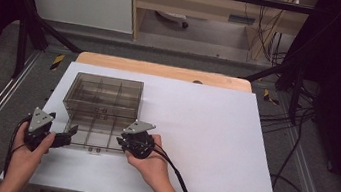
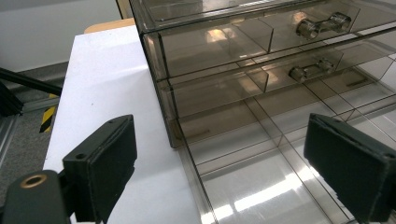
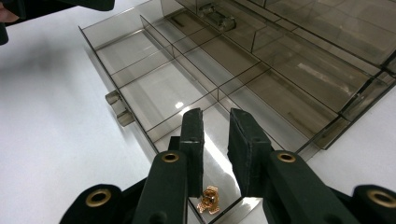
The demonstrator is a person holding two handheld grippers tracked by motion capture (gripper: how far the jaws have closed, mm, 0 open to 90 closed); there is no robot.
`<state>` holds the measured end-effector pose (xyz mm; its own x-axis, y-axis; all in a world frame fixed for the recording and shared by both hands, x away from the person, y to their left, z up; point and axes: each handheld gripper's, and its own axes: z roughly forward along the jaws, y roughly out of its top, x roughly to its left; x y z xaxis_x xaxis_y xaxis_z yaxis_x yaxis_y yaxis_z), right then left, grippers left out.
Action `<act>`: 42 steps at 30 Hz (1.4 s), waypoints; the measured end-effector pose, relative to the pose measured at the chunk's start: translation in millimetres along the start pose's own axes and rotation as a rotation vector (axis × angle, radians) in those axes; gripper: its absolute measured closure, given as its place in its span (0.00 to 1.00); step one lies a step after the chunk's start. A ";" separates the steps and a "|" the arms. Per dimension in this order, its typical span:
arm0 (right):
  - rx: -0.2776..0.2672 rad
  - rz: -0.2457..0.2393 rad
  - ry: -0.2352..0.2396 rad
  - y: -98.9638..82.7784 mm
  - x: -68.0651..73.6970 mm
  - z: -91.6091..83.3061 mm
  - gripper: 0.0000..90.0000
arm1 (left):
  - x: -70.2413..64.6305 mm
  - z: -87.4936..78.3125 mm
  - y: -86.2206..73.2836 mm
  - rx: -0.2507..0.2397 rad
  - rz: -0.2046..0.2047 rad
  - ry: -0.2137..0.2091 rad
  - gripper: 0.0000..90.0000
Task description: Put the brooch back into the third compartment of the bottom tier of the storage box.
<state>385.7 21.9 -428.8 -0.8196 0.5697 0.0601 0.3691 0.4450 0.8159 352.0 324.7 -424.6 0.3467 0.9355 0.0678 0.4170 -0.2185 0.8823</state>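
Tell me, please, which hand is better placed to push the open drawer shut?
Probably left: the left gripper sits open at the drawer front corner. The right gripper hangs over a compartment holding a gold trinket and must clear first.

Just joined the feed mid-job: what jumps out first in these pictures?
The smoky transparent drawer cabinet on the white table, its bottom drawer pulled out toward the person. In the right gripper view, a small gold trinket lies in the drawer's near corner compartment, under the nearly closed right gripper. The left gripper gapes at the drawer's other side.
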 end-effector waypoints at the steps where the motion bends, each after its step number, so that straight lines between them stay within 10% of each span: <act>1: 0.000 0.001 0.000 0.1 -0.2 -0.3 0.83 | 0.0 0.0 0.0 0.000 0.000 0.000 0.11; 42: -0.044 0.037 -0.040 1.1 -17.5 -25.2 0.81 | -0.7 -0.5 -0.4 0.007 -0.007 0.005 0.11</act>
<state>389.4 -5.0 -414.4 -0.7872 0.6128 0.0686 0.3787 0.3927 0.8381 351.1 324.2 -424.7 0.3397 0.9384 0.0637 0.4249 -0.2136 0.8797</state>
